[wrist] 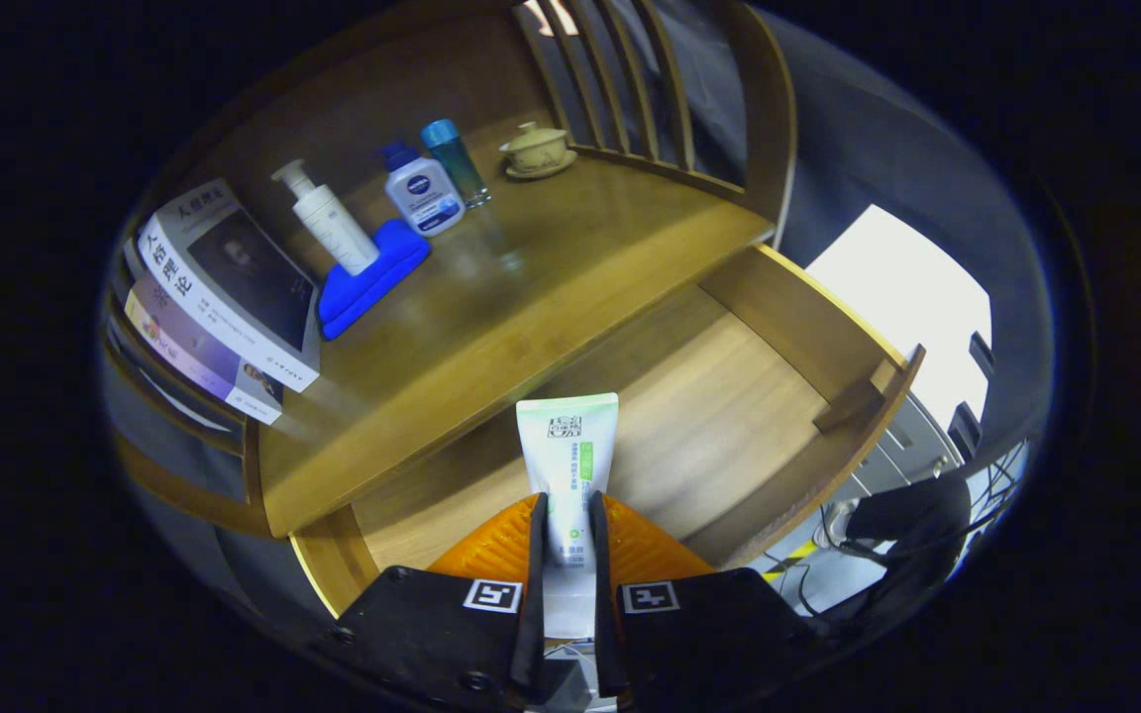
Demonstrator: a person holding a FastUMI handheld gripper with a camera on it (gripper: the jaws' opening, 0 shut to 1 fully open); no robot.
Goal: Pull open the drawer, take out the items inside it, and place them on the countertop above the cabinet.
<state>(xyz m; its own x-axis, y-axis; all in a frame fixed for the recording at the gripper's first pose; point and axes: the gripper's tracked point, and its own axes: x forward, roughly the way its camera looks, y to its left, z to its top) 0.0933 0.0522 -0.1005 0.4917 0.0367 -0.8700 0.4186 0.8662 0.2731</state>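
Tongs (pixel 565 535) clamped on white tube (pixel 569 465), held over the open drawer (pixel 729 396); desk (pixel 531 287) beyond carries bottles and books.

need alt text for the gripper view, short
The claw is shut on a white tube, held over the open wooden drawer. Beyond it, the countertop holds books, bottles and a lidded cup.
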